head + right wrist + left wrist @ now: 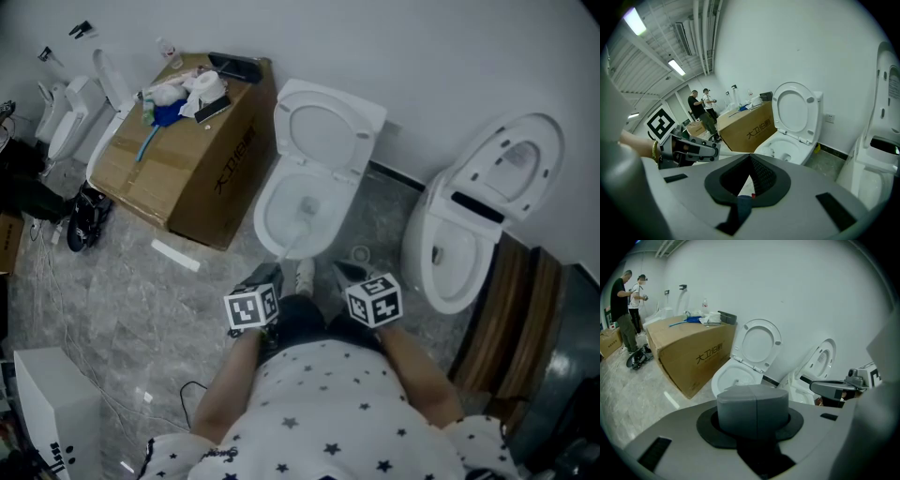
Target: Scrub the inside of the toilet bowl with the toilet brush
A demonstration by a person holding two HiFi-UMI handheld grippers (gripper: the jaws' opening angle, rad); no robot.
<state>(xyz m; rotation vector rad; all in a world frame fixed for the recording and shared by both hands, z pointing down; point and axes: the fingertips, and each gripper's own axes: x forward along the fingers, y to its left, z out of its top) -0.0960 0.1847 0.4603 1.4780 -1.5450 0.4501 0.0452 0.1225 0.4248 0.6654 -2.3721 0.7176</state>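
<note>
The scrubbing looks to be under way, or just starting. The toilet brush (292, 232) is down inside the toilet bowl (265, 214), its head near the middle of the pan and its pale handle slanting back towards the lower left, to the tips of the left gripper (268, 278). That gripper's jaws are pressed together, with only a seam between them in its own view, and from the head view I judge them clamped on the end of the handle. The right gripper (347, 274) sits just beside it, to the right, with its jaws spread and nothing held. I can't identify the pale strip showing in the gap.

The person stands right over the bowl at centre frame, with the seat lid (324, 127) tipped up behind it. Both forearms (230, 384) reach forward and down from the bottom of the frame. The two grippers are level with each other at the bowl's near rim, marker cubes (251, 308) facing up.

Next, I'd say, comes working the brush head around the bowl's inner wall and up under the rim. That calls for wrist turns on the left side and a firm pinch, since a thin handle could twist in the jaws. The right gripper could steady the handle or keep clear.
</note>
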